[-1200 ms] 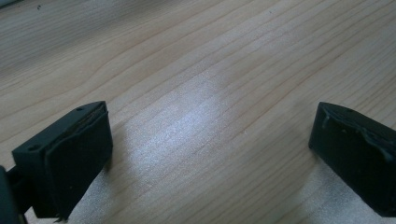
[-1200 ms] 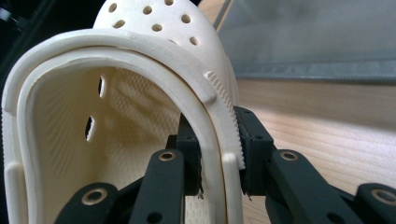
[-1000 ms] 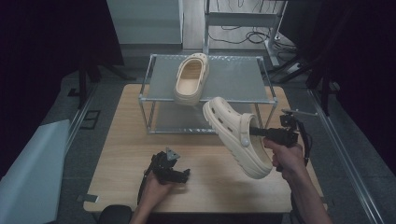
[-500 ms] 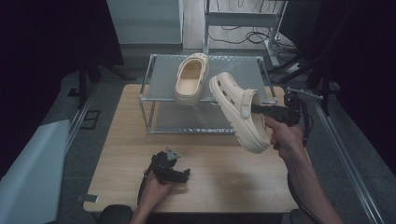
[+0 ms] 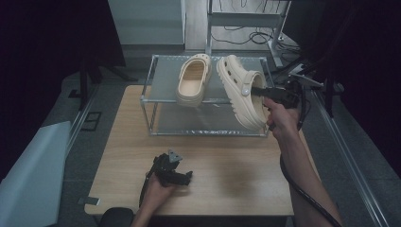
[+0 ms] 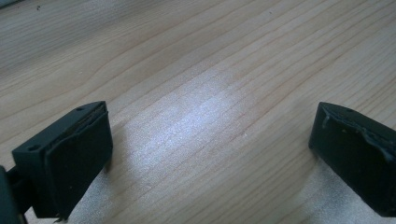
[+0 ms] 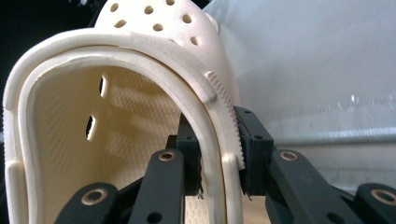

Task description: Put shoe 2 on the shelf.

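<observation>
Right gripper (image 7: 218, 154) clamped on clog (image 7: 116, 116) wall, left gripper (image 6: 210, 158) wide open

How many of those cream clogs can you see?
2. One clog lies on top of the rack, opening up. The other clog is tipped on its side at the rack's right end, its rim pinched in the right claw. None looks hidden.
</observation>
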